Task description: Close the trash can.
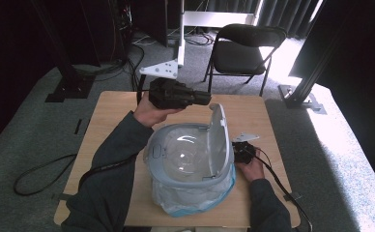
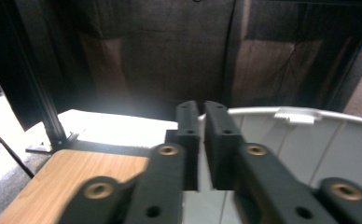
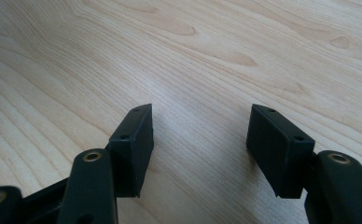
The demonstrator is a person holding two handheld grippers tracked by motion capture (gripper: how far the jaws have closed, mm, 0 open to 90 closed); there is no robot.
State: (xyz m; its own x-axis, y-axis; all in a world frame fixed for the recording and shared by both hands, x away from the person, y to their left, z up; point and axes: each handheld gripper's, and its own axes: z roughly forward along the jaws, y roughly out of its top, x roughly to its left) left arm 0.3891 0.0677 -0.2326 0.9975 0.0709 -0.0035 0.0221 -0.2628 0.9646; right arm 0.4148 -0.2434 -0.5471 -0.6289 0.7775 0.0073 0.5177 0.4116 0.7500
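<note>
A grey bin [image 1: 162, 151] with a clear swing top and a white bag [image 1: 195, 202] hanging out under its rim stands on the wooden table [image 1: 113, 111]. Its lid [image 1: 218, 140] is raised upright on the right side. My left gripper [image 1: 206, 99] is held level above the table's far part, its tips close to the lid's top edge. In the left gripper view the left gripper [image 2: 202, 140] is shut with nothing between the jaws, and the pale lid [image 2: 309, 149] curves just behind. My right gripper [image 1: 236, 151] rests low beside the bin's right side. In the right gripper view the right gripper [image 3: 200, 140] is open over bare wood [image 3: 193, 56].
Beyond the table's far edge a black folding chair [image 1: 246, 48] stands on grey carpet. A white bracket on a post [image 1: 164, 70] sits near the far edge. A black cable [image 1: 40, 174] loops on the floor at the left. Dark frame posts stand at both far corners.
</note>
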